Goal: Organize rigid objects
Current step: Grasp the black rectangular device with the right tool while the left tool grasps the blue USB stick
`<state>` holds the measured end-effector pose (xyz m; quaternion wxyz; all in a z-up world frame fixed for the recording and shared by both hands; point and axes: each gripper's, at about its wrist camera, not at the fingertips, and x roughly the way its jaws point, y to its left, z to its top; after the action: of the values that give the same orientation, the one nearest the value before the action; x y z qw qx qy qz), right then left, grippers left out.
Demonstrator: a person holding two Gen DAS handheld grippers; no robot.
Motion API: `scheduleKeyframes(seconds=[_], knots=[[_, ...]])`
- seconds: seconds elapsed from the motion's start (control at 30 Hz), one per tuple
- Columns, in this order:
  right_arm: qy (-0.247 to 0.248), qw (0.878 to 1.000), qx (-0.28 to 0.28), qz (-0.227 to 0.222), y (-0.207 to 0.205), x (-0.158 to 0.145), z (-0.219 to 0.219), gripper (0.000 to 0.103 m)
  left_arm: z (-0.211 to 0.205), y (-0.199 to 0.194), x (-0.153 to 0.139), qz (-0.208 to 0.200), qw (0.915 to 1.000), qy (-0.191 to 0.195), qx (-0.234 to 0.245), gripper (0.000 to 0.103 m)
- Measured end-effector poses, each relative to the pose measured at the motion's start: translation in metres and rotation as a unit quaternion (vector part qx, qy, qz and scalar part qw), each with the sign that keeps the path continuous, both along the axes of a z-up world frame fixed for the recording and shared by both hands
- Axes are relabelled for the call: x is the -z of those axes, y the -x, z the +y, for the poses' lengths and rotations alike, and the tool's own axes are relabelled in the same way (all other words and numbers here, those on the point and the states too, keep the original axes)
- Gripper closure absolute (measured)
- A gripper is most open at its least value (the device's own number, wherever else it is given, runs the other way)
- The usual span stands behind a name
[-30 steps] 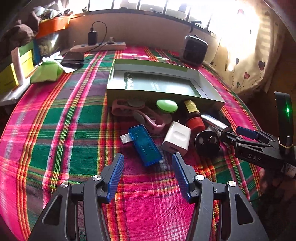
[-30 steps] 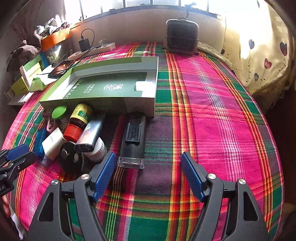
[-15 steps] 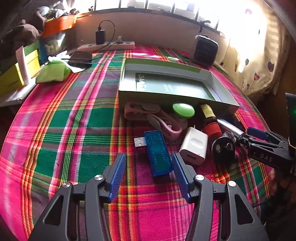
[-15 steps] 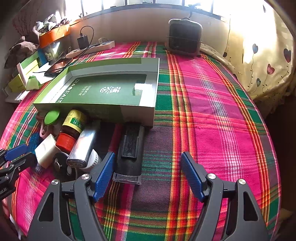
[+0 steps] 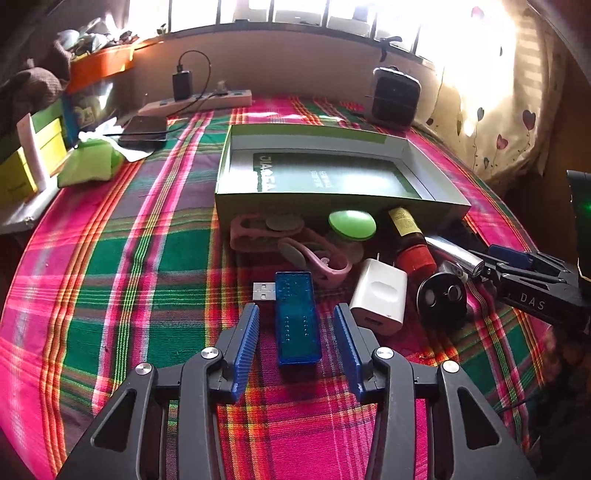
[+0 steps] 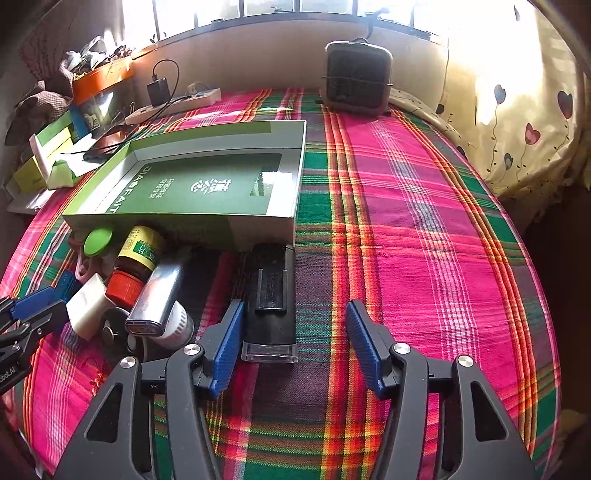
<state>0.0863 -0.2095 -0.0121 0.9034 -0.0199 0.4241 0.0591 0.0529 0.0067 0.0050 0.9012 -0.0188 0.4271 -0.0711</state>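
windows (image 6: 332, 7): bright sun along the far wall | sill (image 5: 295, 29): dark ledge | wall (image 6: 258, 55): beige below sill | curtain (image 6: 517, 122): cream, heart print, right | table (image 6: 424, 240): pink-green plaid cloth | clutter (image 5: 37, 147): boxes, left

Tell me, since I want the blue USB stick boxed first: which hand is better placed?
Left. Its tool straddles the USB stick, jaws closing, pads not yet touching. The right tool is around the black device.
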Motion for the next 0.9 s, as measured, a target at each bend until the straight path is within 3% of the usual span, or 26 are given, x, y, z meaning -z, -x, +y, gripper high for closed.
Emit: scheduleKeyframes(seconds=[0.23,0.37,0.47,0.9], knots=[[0.0,1.0,-0.001,-0.001,-0.0018,-0.0003,0.0008,0.049,-0.0007,-0.0022,0.0002,-0.004,1.0,-0.004,0.006,0.069],[-0.001,1.0,-0.003,-0.004,-0.0011,-0.0006,0.0018,0.062,-0.0006,-0.0029,0.0003,-0.004,0.9999,-0.007,0.006,0.081],[-0.003,1.0,-0.006,-0.005,0.0003,-0.0011,0.0021,0.074,-0.0007,-0.0029,0.0006,-0.004,0.9999,-0.008,0.007,0.082],[-0.012,1.0,-0.01,-0.005,0.004,-0.0019,0.0021,0.074,-0.0003,-0.0021,-0.0024,-0.006,0.9999,-0.003,0.009,0.082]])
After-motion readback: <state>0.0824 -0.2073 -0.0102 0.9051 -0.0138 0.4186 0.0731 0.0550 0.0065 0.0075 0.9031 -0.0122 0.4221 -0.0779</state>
